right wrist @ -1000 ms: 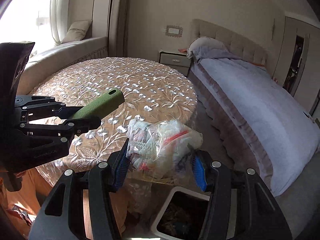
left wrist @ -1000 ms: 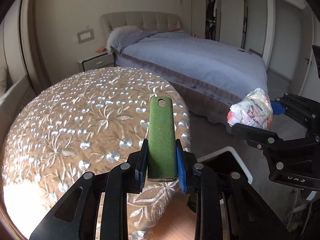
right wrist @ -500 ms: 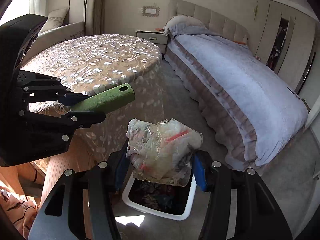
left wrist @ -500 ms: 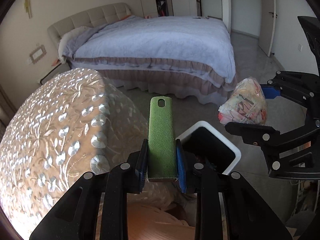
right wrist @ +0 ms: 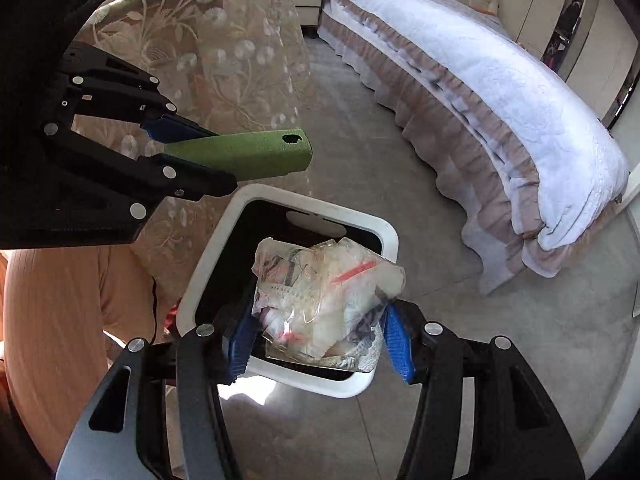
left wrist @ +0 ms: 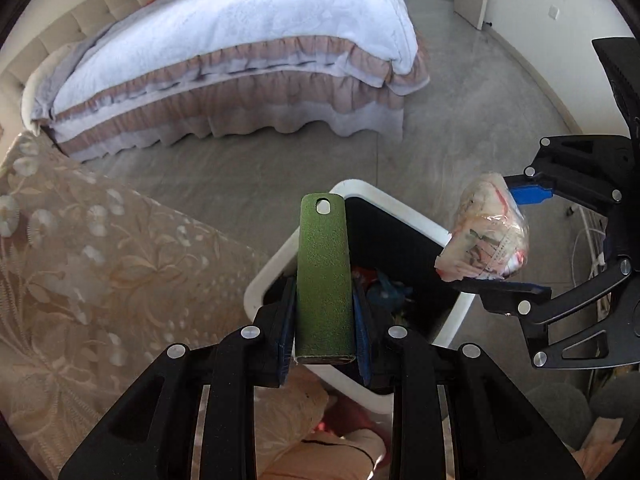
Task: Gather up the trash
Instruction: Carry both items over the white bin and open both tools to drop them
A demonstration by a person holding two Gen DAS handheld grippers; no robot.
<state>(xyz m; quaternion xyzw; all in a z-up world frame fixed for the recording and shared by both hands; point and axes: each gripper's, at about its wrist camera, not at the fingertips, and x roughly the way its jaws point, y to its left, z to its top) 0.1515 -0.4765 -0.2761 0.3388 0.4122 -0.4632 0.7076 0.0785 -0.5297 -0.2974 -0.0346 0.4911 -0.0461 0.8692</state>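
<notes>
My left gripper (left wrist: 324, 336) is shut on a flat green handle-like piece (left wrist: 324, 276) with a hole at its far end; it also shows in the right wrist view (right wrist: 248, 158). My right gripper (right wrist: 320, 344) is shut on a clear plastic bag of crumpled trash (right wrist: 324, 304), also seen in the left wrist view (left wrist: 486, 236). Both are held above a white-rimmed bin (left wrist: 392, 204) with a dark liner and some trash inside; its rim shows in the right wrist view (right wrist: 388, 236).
A round table with a beige embroidered cloth (left wrist: 92, 264) stands left of the bin. A bed with a pale blue cover (left wrist: 240, 40) lies beyond on grey floor (left wrist: 460, 128). The person's leg (right wrist: 52, 320) is beside the bin.
Both grippers have swung away from the table top and tilted down over the bin, which now lies directly below the green piece and the trash bag. Both grips are unchanged.
</notes>
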